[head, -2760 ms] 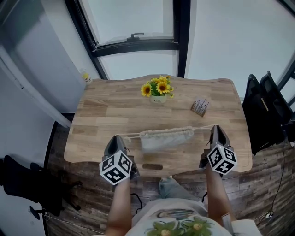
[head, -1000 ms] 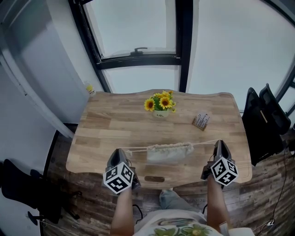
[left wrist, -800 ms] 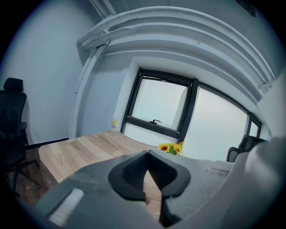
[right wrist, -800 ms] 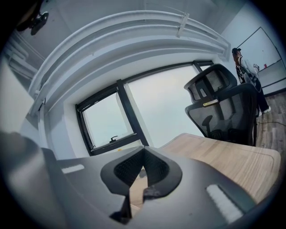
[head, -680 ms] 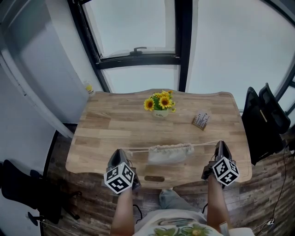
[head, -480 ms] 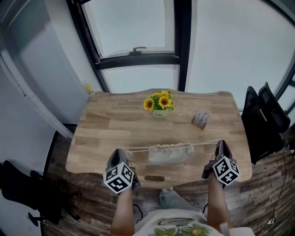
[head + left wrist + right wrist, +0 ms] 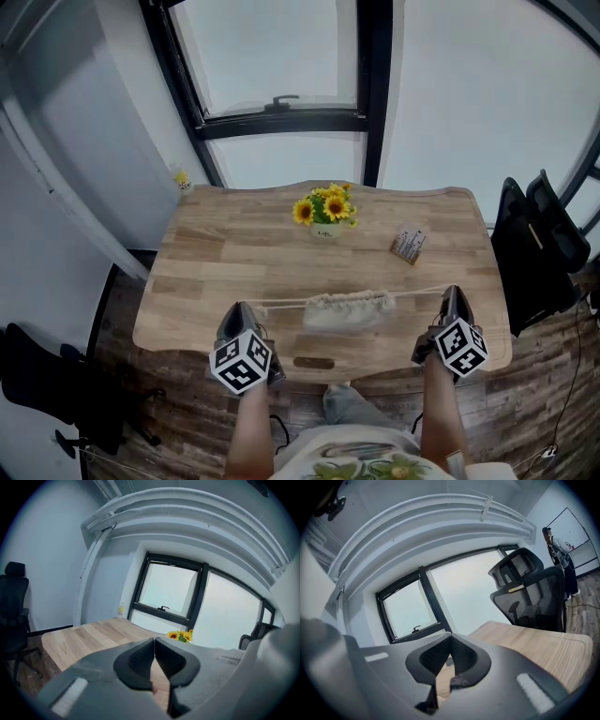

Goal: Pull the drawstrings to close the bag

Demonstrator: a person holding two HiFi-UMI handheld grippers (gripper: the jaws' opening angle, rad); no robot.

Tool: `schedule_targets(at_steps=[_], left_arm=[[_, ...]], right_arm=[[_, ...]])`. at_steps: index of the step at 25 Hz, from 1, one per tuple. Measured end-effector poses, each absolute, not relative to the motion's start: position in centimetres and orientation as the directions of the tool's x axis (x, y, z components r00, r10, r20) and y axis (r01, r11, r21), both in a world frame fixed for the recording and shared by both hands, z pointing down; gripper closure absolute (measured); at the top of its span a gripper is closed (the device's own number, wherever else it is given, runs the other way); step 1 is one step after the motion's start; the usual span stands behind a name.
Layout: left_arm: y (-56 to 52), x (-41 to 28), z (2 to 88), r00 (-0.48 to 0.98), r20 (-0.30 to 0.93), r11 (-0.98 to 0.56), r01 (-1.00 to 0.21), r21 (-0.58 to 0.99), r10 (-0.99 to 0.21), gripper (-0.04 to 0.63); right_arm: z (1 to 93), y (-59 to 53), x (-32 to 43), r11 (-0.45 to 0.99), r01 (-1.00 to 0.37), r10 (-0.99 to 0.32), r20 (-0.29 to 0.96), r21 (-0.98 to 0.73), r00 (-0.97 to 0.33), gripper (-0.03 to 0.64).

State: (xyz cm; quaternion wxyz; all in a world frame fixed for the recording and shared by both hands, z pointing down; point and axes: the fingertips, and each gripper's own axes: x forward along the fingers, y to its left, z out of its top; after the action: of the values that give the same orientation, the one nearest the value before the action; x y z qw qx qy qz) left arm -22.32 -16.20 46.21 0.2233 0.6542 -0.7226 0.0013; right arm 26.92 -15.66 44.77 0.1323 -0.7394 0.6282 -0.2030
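Wood runs under everything here: the table (image 7: 202, 272) fills the middle of the frame. At its near edge, low in the picture, your left gripper (image 7: 243, 309) and right gripper (image 7: 451, 292) sit wide apart, each with its jaws pressed together. A pale cord runs inward from each tip, the left cord (image 7: 279, 303) and the right cord (image 7: 418, 292), and both look taut. I judge each gripper to be pinching its cord, though the gripper views show only closed pads and no cord.

Between the grippers, at lower centre, the bag (image 7: 349, 313) lies on the wood, and its top edge is bunched into tight gathers. You look to be in the pull itself and well along, with the mouth mostly cinched.

The next move calls for drawing your hands outward along the line of the cords. Hold the pinch firm and pull evenly, so the bag does not slide to one side.

Farther up, a small box (image 7: 409, 246) right of centre and the flowers (image 7: 323, 212) at centre stand well apart from the bag and off the cords' line. The dark chairs (image 7: 548, 234) at the right edge lie in your right hand's outward path, so mind them.
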Motion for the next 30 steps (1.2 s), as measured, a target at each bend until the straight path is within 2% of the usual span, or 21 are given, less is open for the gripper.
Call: schedule_targets(at_steps=[7, 14, 25, 30], left_arm=[[-16.0, -23.5, 46.1, -0.058, 0.322, 0.163, -0.937, 0.309, -0.945, 0.581], [-15.7, -22.8, 44.3, -0.057, 0.262, 0.121, -0.965, 0.234, -0.963, 0.586], [-15.4, -22.3, 45.5, -0.060, 0.316, 0.142, -0.959, 0.244, -0.947, 0.586], [-15.5, -21.5, 44.8, -0.020, 0.275, 0.092, -0.963, 0.254, -0.961, 0.588]], right_arm=[[44.2, -15.6, 27.9, -0.177, -0.873, -0.983, 0.124, -0.454, 0.135, 0.615], [43.4, -15.2, 26.9, -0.126, -0.886, -0.991, 0.094, -0.446, 0.094, 0.612], [43.0, -15.3, 26.6, -0.060, -0.886, -0.998, 0.031, -0.460, 0.051, 0.614], [43.6, -15.6, 27.6, -0.083, -0.858, -0.996, 0.062, -0.507, 0.059, 0.615]])
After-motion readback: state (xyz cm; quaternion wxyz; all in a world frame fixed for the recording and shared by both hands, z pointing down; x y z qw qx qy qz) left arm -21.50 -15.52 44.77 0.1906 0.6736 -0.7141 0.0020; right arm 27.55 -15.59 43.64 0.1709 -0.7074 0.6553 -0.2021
